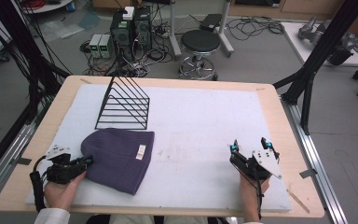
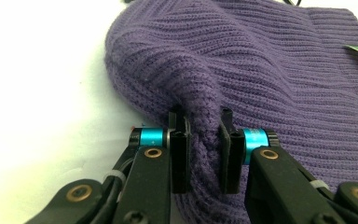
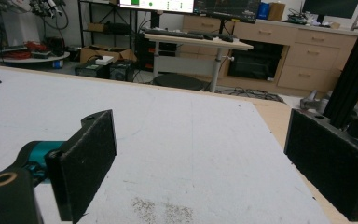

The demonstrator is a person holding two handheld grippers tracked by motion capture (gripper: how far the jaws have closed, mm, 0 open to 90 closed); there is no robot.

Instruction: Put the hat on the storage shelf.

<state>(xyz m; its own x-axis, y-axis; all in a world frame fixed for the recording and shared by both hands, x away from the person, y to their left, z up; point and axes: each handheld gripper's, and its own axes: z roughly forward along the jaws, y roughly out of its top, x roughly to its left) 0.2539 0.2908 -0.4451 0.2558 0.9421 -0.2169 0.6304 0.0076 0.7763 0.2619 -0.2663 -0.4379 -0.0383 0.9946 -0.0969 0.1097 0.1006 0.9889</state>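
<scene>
Two hand-held grippers in play. My left hand-held gripper [image 2: 204, 151] clamped on pinched fold at edge of purple beanie [image 1: 119, 157], lying flat on surface [image 1: 205, 126] near wire rack [image 1: 123, 105]. My right hand-held gripper [image 1: 251, 148] jaws wide apart, empty, well clear. Step, I judge: grasp made. Next: lift or drag, keeping fold from slipping.

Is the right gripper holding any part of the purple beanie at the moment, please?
No, the right gripper sits with its jaws wide apart above bare white mat, well away from the purple beanie, which the left gripper pinches.
</scene>
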